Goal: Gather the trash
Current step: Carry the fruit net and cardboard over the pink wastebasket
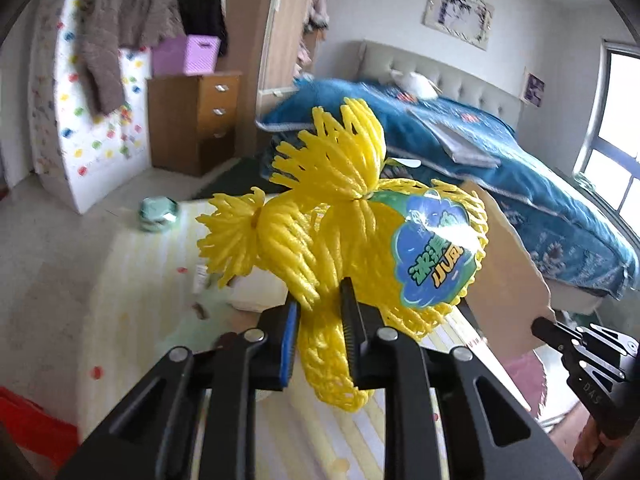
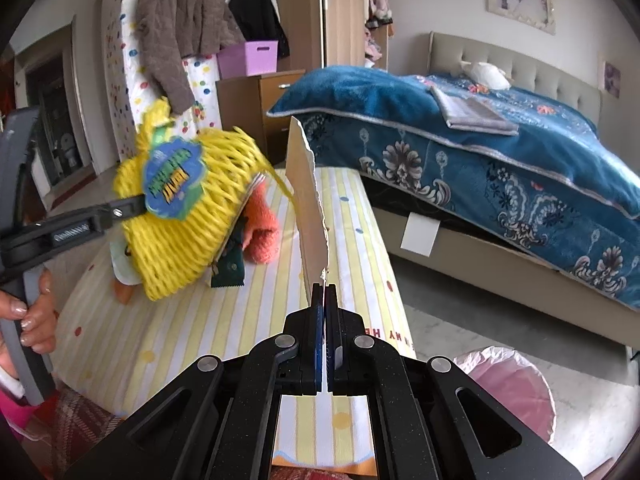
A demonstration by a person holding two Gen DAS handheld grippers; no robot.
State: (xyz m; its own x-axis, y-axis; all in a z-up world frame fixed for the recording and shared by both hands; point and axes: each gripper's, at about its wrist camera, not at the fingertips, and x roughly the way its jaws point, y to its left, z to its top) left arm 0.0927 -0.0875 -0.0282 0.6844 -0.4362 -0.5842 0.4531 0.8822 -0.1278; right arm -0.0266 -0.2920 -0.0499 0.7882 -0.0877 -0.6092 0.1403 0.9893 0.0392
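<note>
My left gripper [image 1: 320, 304] is shut on a yellow foam fruit net [image 1: 340, 220] with a blue and green label, held in the air above a yellow striped mat [image 1: 132, 280]. The net also shows at the left of the right wrist view [image 2: 188, 216]. My right gripper [image 2: 324, 292] is shut on a torn piece of brown cardboard [image 2: 308, 200], held upright and edge-on. The cardboard shows behind the net in the left wrist view [image 1: 504, 272]. A green wrapper [image 2: 228, 272] and an orange plush item [image 2: 260, 232] lie on the mat [image 2: 352, 240] below the net.
A bed with a blue blanket [image 2: 500, 152] stands to the right. A pink-lined bin [image 2: 516, 384] sits on the floor at lower right. A wooden drawer unit [image 1: 200, 120] with a purple box stands by the wall. A green round item [image 1: 158, 214] lies on the floor.
</note>
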